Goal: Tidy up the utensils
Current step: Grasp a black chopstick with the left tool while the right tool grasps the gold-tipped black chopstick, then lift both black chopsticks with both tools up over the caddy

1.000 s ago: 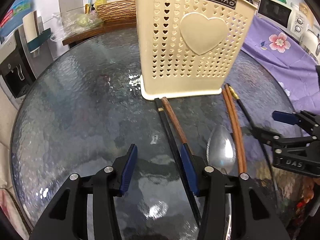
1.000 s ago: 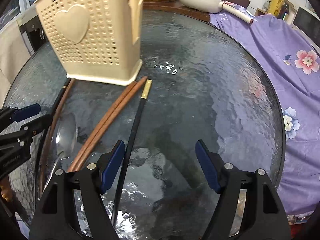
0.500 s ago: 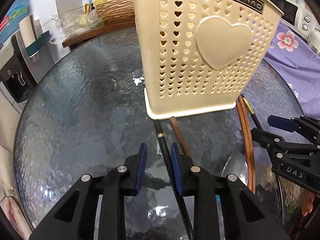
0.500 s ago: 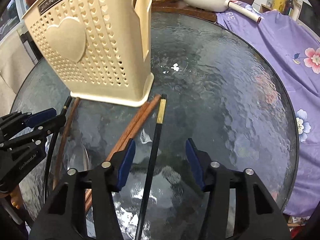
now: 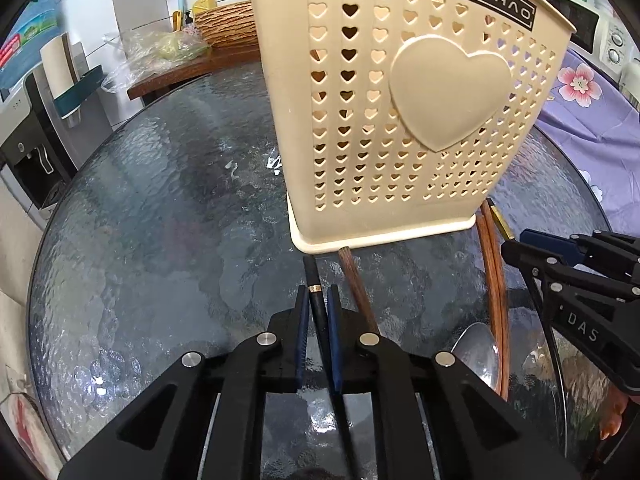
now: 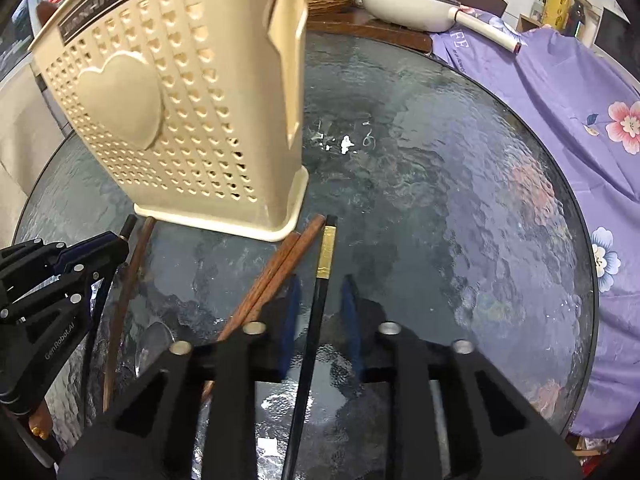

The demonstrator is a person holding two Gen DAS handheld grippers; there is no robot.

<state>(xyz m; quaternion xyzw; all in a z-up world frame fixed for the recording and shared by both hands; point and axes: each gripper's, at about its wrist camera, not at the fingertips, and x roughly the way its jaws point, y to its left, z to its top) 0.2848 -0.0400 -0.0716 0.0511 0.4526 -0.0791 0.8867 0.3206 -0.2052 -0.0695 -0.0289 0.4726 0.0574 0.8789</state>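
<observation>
A cream utensil holder (image 5: 400, 120) with heart-shaped holes stands upright on the glass table (image 5: 160, 240). My left gripper (image 5: 318, 292) is shut on a black chopstick (image 5: 314, 280) with a thin gold ring, just in front of the holder's base. Beside it lie a brown chopstick (image 5: 356, 280), a brown pair (image 5: 494, 280) and a steel spoon (image 5: 478, 354). My right gripper (image 6: 320, 284) straddles a second black chopstick (image 6: 320, 304) with a gold band. Its jaws are closing, and a gap shows on each side of the stick. The holder (image 6: 180, 120) is just beyond.
A purple flowered cloth (image 6: 560, 120) drapes the table's right side. A white pan (image 6: 408, 4) and a wicker basket (image 5: 228, 24) sit on a wooden counter behind. A microwave (image 5: 600, 32) stands far right, and a water dispenser (image 5: 24, 152) is at the left.
Both grippers moved forward toward the holder. The left jaws narrowed and clamped the ringed black chopstick. The right jaws narrowed around the gold-banded chopstick.
</observation>
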